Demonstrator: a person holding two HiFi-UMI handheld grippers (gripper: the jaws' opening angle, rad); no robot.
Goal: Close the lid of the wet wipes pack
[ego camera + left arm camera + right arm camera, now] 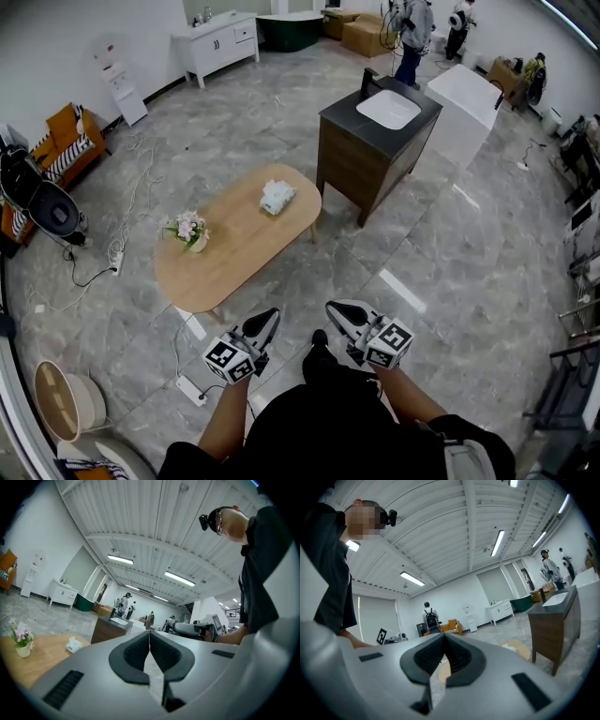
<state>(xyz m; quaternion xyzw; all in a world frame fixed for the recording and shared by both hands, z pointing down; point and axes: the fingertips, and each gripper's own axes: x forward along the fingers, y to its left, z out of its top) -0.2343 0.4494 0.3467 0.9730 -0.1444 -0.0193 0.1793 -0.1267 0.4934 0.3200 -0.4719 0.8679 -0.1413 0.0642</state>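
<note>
The wet wipes pack [277,197] is seen near the 1 o'clock end of the oval wooden table [234,253], with a flower pot [188,231] at its 8 o'clock; its lid is too small to be judged. The left gripper [266,322] and right gripper [336,310] are held at the table's 6 o'clock, well apart from it. Each gripper's jaws are pressed together on nothing.

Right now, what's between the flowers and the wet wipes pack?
Just bare wood. In the head view the flowers and the wet wipes pack sit apart on the table, nothing between them.
</note>
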